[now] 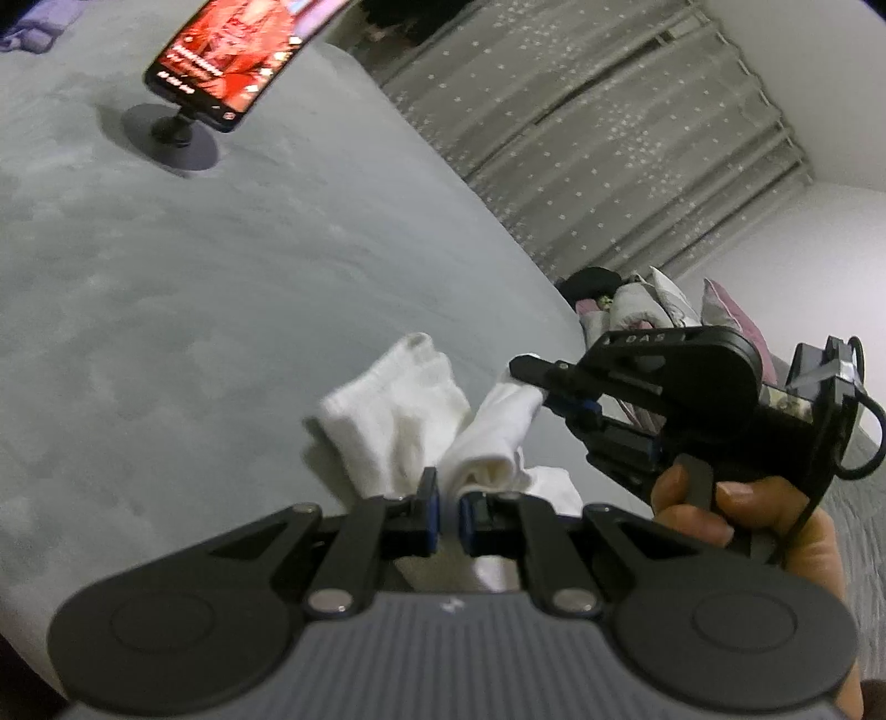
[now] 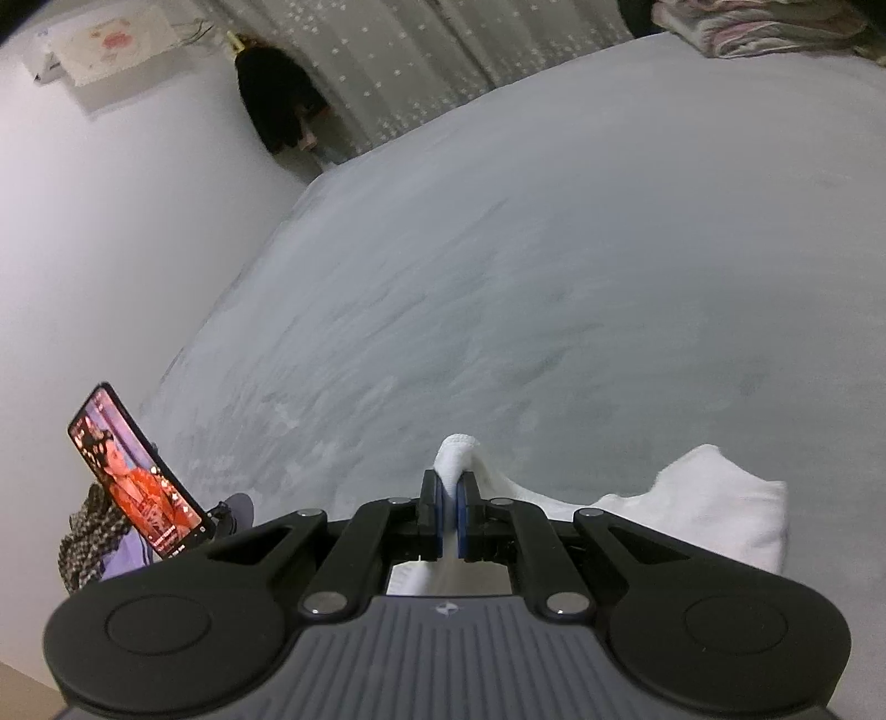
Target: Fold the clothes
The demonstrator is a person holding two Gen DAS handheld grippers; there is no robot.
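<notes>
A white sock point(image 1: 487, 437) hangs between both grippers above the grey bed point(image 1: 221, 310). My left gripper point(image 1: 449, 493) is shut on one end of it. My right gripper point(image 1: 534, 382) shows in the left wrist view pinching the sock's other end, held by a hand point(image 1: 720, 520). A second white sock point(image 1: 393, 410) lies on the bed just left of it. In the right wrist view my right gripper point(image 2: 449, 487) is shut on the white sock point(image 2: 457, 451), and more white sock fabric point(image 2: 714, 498) lies to the right on the bed point(image 2: 554, 249).
A lit phone point(image 1: 232, 50) stands on a round black stand point(image 1: 177, 144) at the far left of the bed; it also shows in the right wrist view point(image 2: 138, 476). A pile of clothes point(image 1: 653, 304) lies by the bed's right edge. Starred curtains point(image 1: 609, 138) hang behind.
</notes>
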